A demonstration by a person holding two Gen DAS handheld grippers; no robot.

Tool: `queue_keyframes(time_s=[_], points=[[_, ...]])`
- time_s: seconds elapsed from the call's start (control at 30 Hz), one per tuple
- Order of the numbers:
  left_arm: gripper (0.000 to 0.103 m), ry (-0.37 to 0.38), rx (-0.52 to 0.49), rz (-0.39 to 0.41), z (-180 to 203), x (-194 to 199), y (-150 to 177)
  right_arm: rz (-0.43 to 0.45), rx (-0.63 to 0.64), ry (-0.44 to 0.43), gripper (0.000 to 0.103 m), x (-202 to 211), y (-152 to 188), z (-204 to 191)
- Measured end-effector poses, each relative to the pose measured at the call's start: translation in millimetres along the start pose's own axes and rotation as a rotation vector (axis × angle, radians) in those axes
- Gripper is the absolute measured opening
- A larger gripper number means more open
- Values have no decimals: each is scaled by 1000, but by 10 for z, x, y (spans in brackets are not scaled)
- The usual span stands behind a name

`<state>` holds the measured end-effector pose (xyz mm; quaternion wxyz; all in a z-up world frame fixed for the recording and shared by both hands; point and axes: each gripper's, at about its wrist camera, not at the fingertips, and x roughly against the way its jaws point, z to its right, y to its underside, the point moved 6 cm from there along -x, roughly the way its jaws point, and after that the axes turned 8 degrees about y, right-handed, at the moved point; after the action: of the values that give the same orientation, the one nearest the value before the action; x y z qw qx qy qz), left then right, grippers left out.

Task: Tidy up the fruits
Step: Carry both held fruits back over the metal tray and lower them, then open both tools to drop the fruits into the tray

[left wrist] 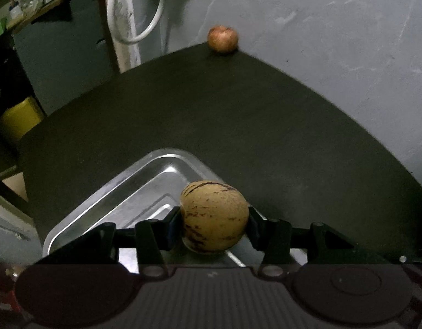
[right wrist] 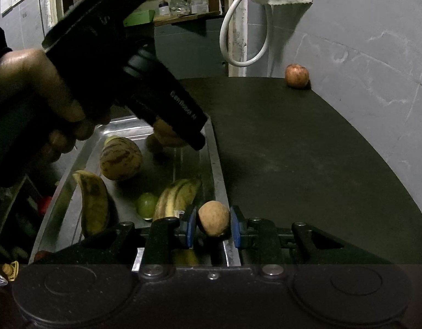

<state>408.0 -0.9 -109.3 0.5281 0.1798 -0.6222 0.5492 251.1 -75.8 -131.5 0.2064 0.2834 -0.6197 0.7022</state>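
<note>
Both pairs of fingers are closed on fruit: the left gripper (left wrist: 214, 220) clamps a striped yellow melon (left wrist: 214, 216) above a corner of the metal tray (left wrist: 145, 189), and the right gripper (right wrist: 213, 226) pinches a small brown fruit (right wrist: 213, 218) over the tray's near rim.

Sorting looks well under way. Inside the tray lie another striped melon (right wrist: 120, 159), two bananas (right wrist: 94, 203) (right wrist: 178, 197) and a green fruit (right wrist: 146, 204). Still to do, by my reading: set down the two held fruits and fetch the reddish apple (right wrist: 296, 75), alone at the far corner of the dark table (right wrist: 306, 164), against the grey wall (right wrist: 361, 27).

From the right wrist, the person's hand (right wrist: 32, 93) and the left tool's body hide part of the tray; the table between tray and apple is bare. A white cable loop (right wrist: 241, 27) hangs behind.
</note>
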Motion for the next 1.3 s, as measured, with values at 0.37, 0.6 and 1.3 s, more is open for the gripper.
queue_keyframes(time_s=[0.37,0.6,1.3], points=[[53,-4,12,-58,-114,-115,167,4,21,-11,28,-75,-34,-77],[54,-3,7,-62,-120,-124,145,7,43,1,28,-88,-41,-102],[63,7,22,-45,-125,-74,113,-7,35,15,33,-67,-30,-72]])
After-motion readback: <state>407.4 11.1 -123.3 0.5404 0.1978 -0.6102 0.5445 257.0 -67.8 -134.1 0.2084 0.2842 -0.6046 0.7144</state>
